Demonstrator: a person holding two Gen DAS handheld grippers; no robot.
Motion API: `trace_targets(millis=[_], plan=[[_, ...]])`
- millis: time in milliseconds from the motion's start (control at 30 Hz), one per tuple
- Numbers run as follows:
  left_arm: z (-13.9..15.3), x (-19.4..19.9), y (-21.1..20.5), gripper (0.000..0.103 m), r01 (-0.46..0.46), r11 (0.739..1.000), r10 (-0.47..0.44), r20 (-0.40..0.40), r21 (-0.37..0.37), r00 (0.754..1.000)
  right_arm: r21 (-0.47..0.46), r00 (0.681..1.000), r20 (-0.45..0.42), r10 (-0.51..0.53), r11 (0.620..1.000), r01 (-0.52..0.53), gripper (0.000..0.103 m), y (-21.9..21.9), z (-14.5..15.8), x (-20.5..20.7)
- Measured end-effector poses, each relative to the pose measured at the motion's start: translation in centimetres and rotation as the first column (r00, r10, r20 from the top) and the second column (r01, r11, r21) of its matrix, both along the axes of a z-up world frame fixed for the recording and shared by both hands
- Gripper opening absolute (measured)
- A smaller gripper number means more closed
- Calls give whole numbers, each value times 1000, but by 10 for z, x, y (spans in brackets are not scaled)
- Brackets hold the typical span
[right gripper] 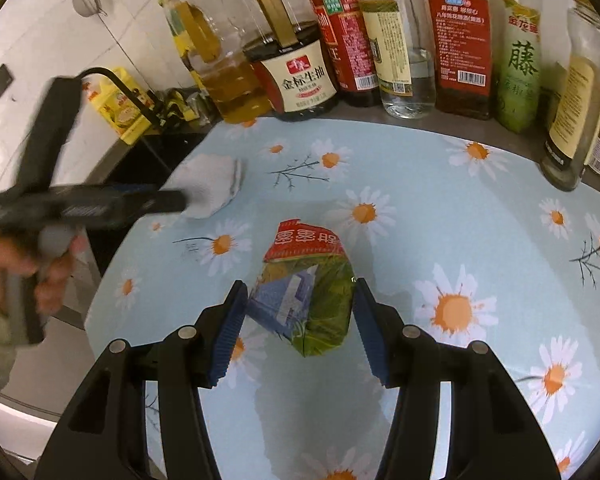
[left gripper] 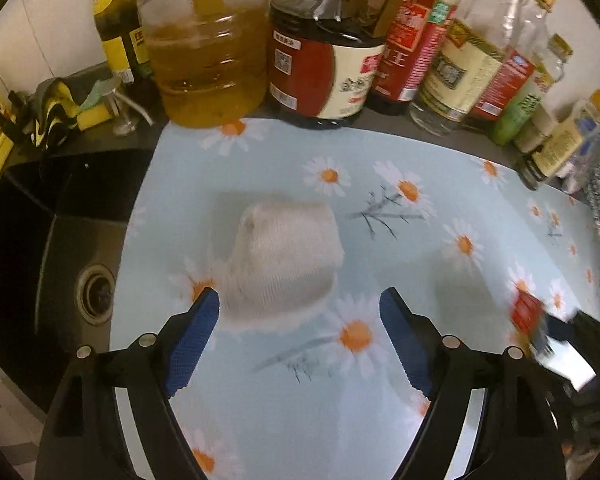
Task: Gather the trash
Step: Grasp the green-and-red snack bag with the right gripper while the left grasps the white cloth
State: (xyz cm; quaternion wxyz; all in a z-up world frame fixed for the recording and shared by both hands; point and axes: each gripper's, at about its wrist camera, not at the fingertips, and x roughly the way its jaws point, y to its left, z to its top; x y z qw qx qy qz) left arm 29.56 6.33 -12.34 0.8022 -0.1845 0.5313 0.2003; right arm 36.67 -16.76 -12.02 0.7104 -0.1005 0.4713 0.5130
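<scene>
Jaws of the right gripper (right gripper: pixel 300 296) pinch a crumpled green-and-red wrapper (right gripper: pixel 308 292) at frame centre, its long axis running up the picture, red end pointing away toward the bottles (right gripper: pixel 392 40); jaws of the left gripper (left gripper: pixel 300 308) stand spread above a white wadded tissue (left gripper: pixel 284 256) lying mid-frame on the daisy-print worktop (left gripper: pixel 380 240); nothing sits between them.
</scene>
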Motion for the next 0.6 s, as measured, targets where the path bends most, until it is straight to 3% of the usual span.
trace_targets(millis=[367, 467, 600], plan=[[-22, 23, 9, 77, -3, 1000, 4, -36, 12, 999, 28, 1000, -20, 12, 1000, -11, 54, -20, 0, -1], [-24, 26, 8, 53, 10, 999, -9, -40, 30, 999, 33, 1000, -24, 14, 999, -13, 54, -23, 0, -1], [-24, 21, 10, 41, -7, 999, 8, -22, 32, 1000, 25, 999, -30, 16, 1000, -15, 54, -23, -1, 1]])
